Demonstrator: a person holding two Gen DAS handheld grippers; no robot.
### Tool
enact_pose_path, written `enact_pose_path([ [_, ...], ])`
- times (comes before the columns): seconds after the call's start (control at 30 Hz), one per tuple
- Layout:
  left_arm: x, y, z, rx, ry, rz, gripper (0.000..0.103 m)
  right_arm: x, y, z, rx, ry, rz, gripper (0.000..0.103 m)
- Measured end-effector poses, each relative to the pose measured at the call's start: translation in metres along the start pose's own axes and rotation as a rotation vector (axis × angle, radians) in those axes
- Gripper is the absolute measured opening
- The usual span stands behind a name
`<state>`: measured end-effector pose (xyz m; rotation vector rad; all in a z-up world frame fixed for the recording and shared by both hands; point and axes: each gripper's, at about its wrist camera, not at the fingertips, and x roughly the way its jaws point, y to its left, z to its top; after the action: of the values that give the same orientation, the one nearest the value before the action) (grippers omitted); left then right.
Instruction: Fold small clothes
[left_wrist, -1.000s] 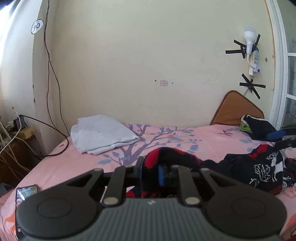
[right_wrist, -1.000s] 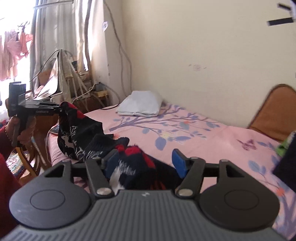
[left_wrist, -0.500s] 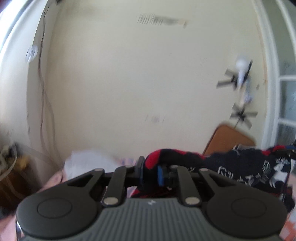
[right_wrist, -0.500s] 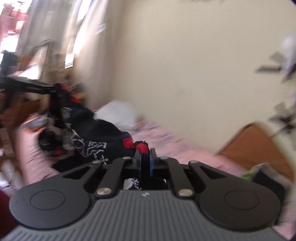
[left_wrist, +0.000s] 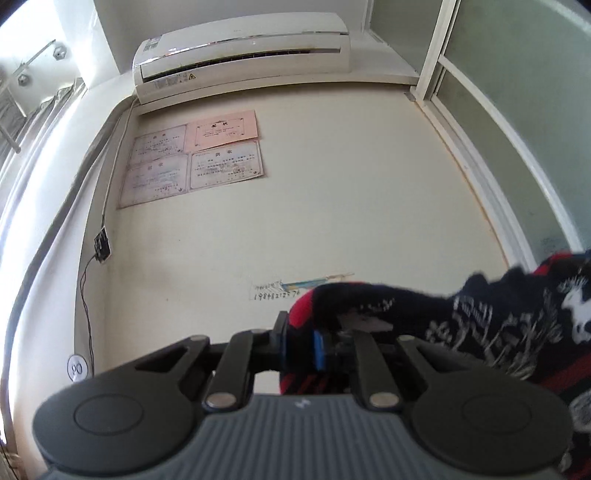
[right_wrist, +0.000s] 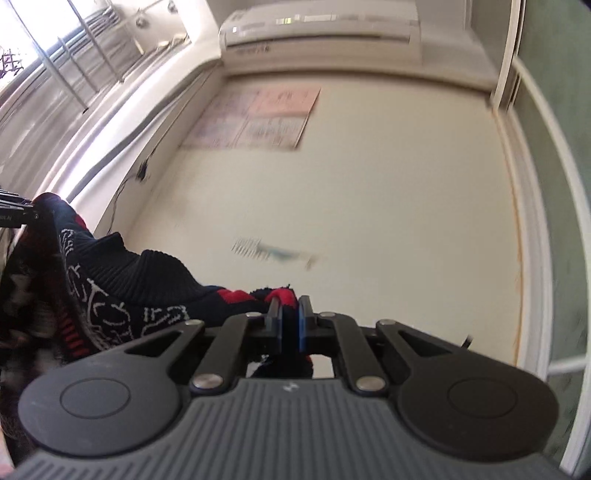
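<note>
A small dark navy knitted sweater (left_wrist: 491, 317) with red patches and white patterns hangs in the air between both grippers. My left gripper (left_wrist: 301, 345) is shut on one red-edged corner of it; the cloth stretches away to the right. My right gripper (right_wrist: 290, 323) is shut on another red-edged corner, and the sweater (right_wrist: 122, 291) sags away to the left, where the left gripper's black tip (right_wrist: 14, 214) holds its far end. Both grippers point upward at the wall. The bed is out of view.
A cream wall fills both views, with an air conditioner (left_wrist: 240, 55) high up, several paper certificates (left_wrist: 192, 158) beneath it and a thin cable (left_wrist: 86, 280) down the left. A window frame (left_wrist: 480, 147) runs along the right.
Both grippers rose from the bed and tilted up toward the wall, lifting the sweater clear. The right gripper, open around the cloth a second ago, has shut on it.
</note>
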<state>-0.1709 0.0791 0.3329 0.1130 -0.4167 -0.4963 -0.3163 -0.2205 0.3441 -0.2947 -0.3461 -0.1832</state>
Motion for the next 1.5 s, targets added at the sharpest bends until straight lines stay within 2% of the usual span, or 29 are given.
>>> enact_pose_path([
  [0.13, 0.035, -0.008, -0.012, 0.017, 0.096, -0.011, 0.011, 0.025, -0.012, -0.001, 0.015, 0.017, -0.025, 0.01],
  [0.27, 0.084, -0.016, -0.059, 0.019, 0.255, -0.02, 0.011, 0.065, -0.021, -0.037, 0.024, 0.118, -0.025, 0.01],
  [0.4, 0.161, -0.032, -0.137, 0.005, 0.449, -0.03, 0.011, 0.128, -0.024, -0.11, 0.041, 0.283, -0.031, 0.01],
  [0.47, 0.208, -0.048, -0.185, -0.008, 0.543, -0.061, 0.015, 0.166, -0.022, -0.162, 0.052, 0.382, -0.048, 0.01],
  [0.5, 0.236, -0.059, -0.221, -0.026, 0.613, -0.086, 0.02, 0.191, -0.02, -0.197, 0.067, 0.465, -0.05, 0.011],
  [0.53, 0.257, -0.072, -0.253, -0.016, 0.688, -0.094, 0.034, 0.215, -0.015, -0.23, 0.073, 0.561, -0.043, 0.013],
  [0.57, 0.277, -0.086, -0.292, 0.02, 0.789, -0.076, 0.035, 0.232, -0.01, -0.265, 0.065, 0.653, -0.06, 0.014],
  [0.6, 0.288, -0.096, -0.324, 0.053, 0.879, -0.041, 0.034, 0.242, -0.005, -0.298, 0.044, 0.735, -0.099, 0.022],
  [0.63, 0.289, -0.102, -0.357, 0.062, 0.966, -0.02, 0.03, 0.242, -0.001, -0.326, 0.033, 0.817, -0.119, 0.029],
  [0.67, 0.282, -0.1, -0.373, 0.03, 0.998, -0.043, 0.033, 0.234, -0.001, -0.344, 0.064, 0.869, -0.096, 0.029],
  [0.73, 0.252, -0.088, -0.389, -0.029, 1.015, -0.121, 0.036, 0.198, -0.009, -0.357, 0.163, 0.903, 0.012, 0.033],
  [0.77, 0.235, -0.082, -0.392, -0.042, 1.015, -0.13, 0.048, 0.175, -0.011, -0.357, 0.172, 0.913, 0.048, 0.038],
  [0.83, 0.195, -0.064, -0.395, -0.088, 1.041, -0.169, 0.063, 0.125, -0.015, -0.353, 0.156, 0.926, 0.084, 0.065],
  [0.9, 0.172, -0.048, -0.388, -0.163, 1.083, -0.226, 0.068, 0.087, -0.021, -0.349, 0.147, 0.948, 0.099, 0.074],
  [0.93, 0.158, -0.046, -0.388, -0.201, 1.108, -0.258, 0.081, 0.073, -0.025, -0.347, 0.147, 0.97, 0.089, 0.081],
  [0.97, 0.143, -0.044, -0.387, -0.236, 1.122, -0.284, 0.095, 0.055, -0.027, -0.348, 0.151, 0.992, 0.065, 0.084],
  [1.0, 0.136, -0.043, -0.383, -0.262, 1.123, -0.307, 0.097, 0.042, -0.029, -0.348, 0.162, 1.017, 0.046, 0.086],
  [1.1, 0.108, -0.05, -0.378, -0.317, 1.121, -0.372, 0.093, 0.014, -0.036, -0.353, 0.253, 1.077, 0.012, 0.085],
  [1.13, 0.101, -0.056, -0.378, -0.317, 1.122, -0.387, 0.068, 0.001, -0.035, -0.358, 0.285, 1.089, 0.008, 0.073],
  [1.17, 0.101, -0.063, -0.378, -0.287, 1.132, -0.395, 0.021, 0.0, -0.035, -0.365, 0.304, 1.097, 0.016, 0.055],
  [1.2, 0.102, -0.068, -0.377, -0.251, 1.149, -0.382, 0.011, -0.005, -0.035, -0.362, 0.315, 1.083, 0.011, 0.033],
  [1.23, 0.103, -0.067, -0.377, -0.238, 1.152, -0.364, 0.01, 0.0, -0.035, -0.358, 0.256, 1.087, -0.012, 0.009],
  [1.27, 0.106, -0.061, -0.374, -0.242, 1.145, -0.355, 0.009, 0.005, -0.032, -0.355, 0.165, 1.067, -0.045, 0.008],
  [1.3, 0.111, -0.054, -0.367, -0.195, 1.117, -0.285, 0.009, 0.009, -0.032, -0.354, 0.061, 1.04, -0.085, 0.008],
  [1.33, 0.114, -0.046, -0.36, -0.12, 1.067, -0.187, 0.009, 0.018, -0.039, -0.35, -0.062, 1.011, -0.167, 0.008],
  [1.4, 0.126, -0.021, -0.35, 0.031, 0.955, 0.078, 0.013, 0.032, -0.061, -0.345, -0.262, 0.957, -0.361, 0.009],
  [1.43, 0.136, -0.004, -0.35, 0.057, 0.951, 0.23, 0.014, 0.039, -0.071, -0.342, -0.294, 0.959, -0.439, 0.022],
  [1.47, 0.143, 0.017, -0.351, 0.031, 0.987, 0.343, 0.014, 0.041, -0.079, -0.336, -0.268, 0.97, -0.469, 0.03],
  [1.5, 0.143, 0.034, -0.348, -0.045, 1.008, 0.366, 0.014, 0.04, -0.082, -0.326, -0.204, 0.961, -0.441, 0.044],
])
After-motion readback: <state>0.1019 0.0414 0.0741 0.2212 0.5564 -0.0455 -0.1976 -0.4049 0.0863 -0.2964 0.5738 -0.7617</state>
